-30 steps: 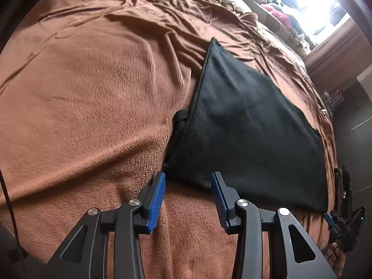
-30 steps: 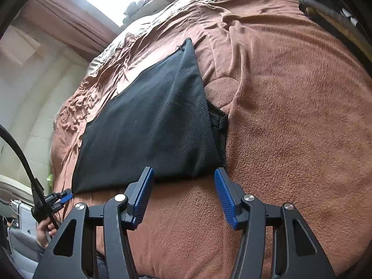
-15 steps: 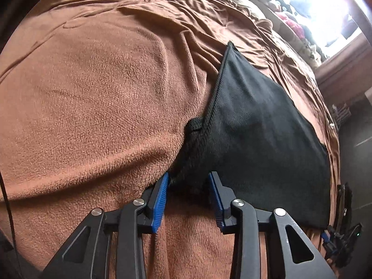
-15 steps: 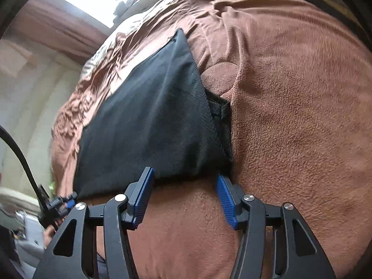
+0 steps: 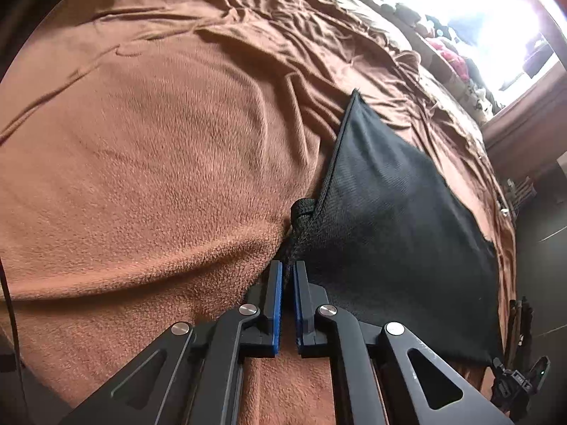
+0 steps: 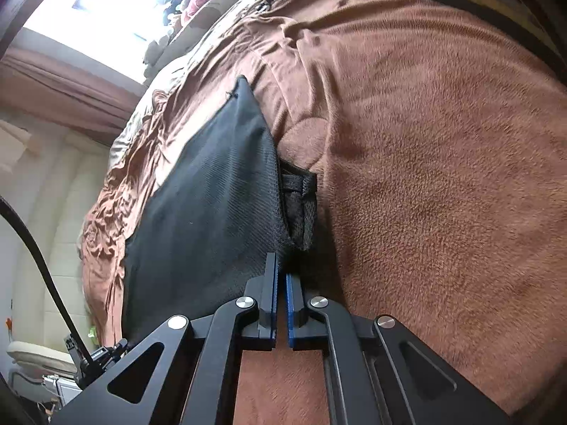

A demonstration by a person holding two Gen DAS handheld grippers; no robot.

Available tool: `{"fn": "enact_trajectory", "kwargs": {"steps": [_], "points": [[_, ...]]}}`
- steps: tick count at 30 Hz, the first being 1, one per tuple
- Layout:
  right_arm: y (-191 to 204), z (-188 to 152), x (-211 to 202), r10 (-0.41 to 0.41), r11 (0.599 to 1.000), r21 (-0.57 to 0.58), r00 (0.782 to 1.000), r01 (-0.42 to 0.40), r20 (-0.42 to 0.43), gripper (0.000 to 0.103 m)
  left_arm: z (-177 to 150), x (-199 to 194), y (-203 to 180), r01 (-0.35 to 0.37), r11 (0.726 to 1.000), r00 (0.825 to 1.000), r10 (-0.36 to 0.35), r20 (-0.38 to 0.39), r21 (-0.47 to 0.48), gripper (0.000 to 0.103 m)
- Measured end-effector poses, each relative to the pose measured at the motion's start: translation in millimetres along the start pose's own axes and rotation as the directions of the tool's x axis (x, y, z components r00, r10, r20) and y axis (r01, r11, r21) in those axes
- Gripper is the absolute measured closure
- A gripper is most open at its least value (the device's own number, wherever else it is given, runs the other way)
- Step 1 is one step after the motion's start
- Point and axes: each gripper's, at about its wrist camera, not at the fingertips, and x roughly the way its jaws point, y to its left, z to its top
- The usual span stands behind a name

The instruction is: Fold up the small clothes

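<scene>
Left wrist view, fingers [image 5: 287, 272] just closed, pinching black garment [image 5: 397, 233] corner

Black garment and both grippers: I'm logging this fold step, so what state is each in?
Black garment: lying partly folded on the brown blanket, near corners pinched.
Left gripper: just closed, shut on the garment's near-left corner.
Right gripper: just closed, shut on the near-right corner.
</scene>
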Motion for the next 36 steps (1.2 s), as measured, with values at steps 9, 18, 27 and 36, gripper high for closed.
{"fn": "enact_trajectory", "kwargs": {"steps": [9,18,27,36], "points": [[3.3,-18.9,-29.6,0.029,1.0,0.002,0.999,-0.029,0.026,0.103,-1.3,-27.3,0.4,0.04,0.999,0.999,-0.04,0.03,0.005,0.098],[-6.4,-42.8,-49.4,0.053,0.998,0.044,0.999,-0.053,0.008,0.103,-24.9,-54.8,23.5,0.065,0.998,0.997,-0.064,0.037,-0.008,0.098],[-11.6,-59.7,-66.2,0.035,0.998,0.047,0.999,-0.035,0.005,0.103,-44.5,-66.9,41.6,0.073,0.997,0.997,-0.072,0.037,-0.028,0.098],[14.7,-56.9,-82.3,-0.051,0.998,-0.031,0.998,0.052,0.029,0.1,-48.7,-55.6,57.5,0.097,0.992,0.995,-0.099,-0.014,-0.086,0.085]]}}
